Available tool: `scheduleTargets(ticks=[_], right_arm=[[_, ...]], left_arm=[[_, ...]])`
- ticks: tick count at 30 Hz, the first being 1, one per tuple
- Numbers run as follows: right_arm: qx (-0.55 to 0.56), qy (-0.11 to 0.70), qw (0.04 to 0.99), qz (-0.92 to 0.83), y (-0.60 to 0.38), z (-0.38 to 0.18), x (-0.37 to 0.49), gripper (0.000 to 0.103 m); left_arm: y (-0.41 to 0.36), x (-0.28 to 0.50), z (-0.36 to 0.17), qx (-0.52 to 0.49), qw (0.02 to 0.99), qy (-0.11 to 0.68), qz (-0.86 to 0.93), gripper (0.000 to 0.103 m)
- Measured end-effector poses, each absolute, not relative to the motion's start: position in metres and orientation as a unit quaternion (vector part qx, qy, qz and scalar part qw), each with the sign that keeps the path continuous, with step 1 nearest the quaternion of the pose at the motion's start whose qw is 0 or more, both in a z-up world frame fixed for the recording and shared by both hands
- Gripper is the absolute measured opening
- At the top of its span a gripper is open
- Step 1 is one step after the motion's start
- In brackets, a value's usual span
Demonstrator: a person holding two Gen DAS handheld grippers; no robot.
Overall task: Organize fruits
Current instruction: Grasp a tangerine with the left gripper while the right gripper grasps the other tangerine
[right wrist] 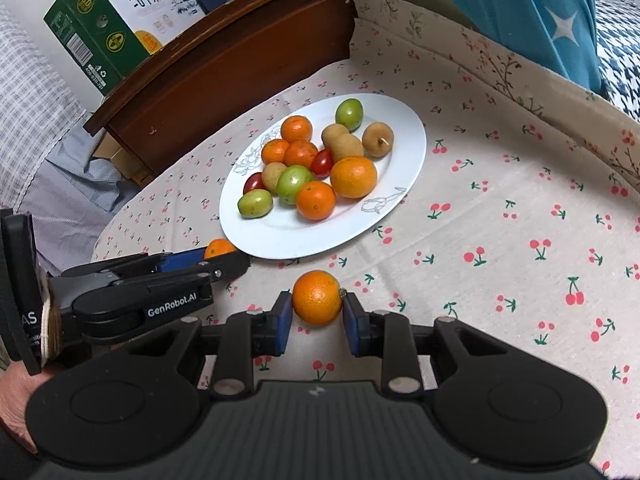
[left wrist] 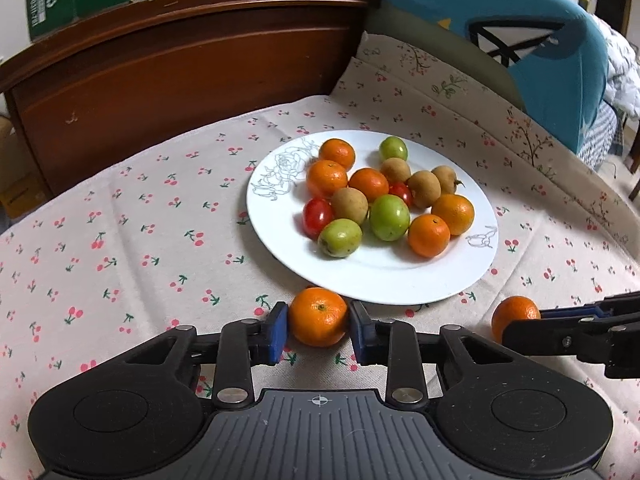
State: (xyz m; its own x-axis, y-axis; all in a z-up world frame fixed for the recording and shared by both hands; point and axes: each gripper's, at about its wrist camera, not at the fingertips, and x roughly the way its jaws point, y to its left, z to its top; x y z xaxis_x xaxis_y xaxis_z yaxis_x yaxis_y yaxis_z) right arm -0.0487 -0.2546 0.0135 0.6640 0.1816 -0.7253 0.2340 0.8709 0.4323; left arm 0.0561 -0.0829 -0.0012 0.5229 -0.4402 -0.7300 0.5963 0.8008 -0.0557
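Observation:
A white plate (left wrist: 400, 280) (right wrist: 288, 236) on the cherry-print cloth holds several tangerines, green fruits, brown longans and red cherry tomatoes. My left gripper (left wrist: 319, 330) is shut on a tangerine (left wrist: 318, 316) just in front of the plate's near rim; it also shows at the left in the right wrist view (right wrist: 216, 254). My right gripper (right wrist: 316, 314) is shut on a second tangerine (right wrist: 317, 298) in front of the plate; this tangerine (left wrist: 514, 314) and the gripper show at the right edge of the left wrist view.
A dark wooden headboard (left wrist: 180, 80) rises behind the cloth, with cardboard boxes (right wrist: 112, 28) on top. A blue pillow (left wrist: 540, 40) and bedding lie at the back right. The cloth's raised fold (left wrist: 500, 112) runs along the right.

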Motion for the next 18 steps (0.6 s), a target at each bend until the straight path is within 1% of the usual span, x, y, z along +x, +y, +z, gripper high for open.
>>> scheduleTargets(ticks=[18], right_arm=[[0.261,0.379,0.888,0.012,-0.254,0.023,-0.048,0.027]], left_arm=[[-0.07,0.044,0.031,0.062,0.886,0.356,-0.289,0.029]])
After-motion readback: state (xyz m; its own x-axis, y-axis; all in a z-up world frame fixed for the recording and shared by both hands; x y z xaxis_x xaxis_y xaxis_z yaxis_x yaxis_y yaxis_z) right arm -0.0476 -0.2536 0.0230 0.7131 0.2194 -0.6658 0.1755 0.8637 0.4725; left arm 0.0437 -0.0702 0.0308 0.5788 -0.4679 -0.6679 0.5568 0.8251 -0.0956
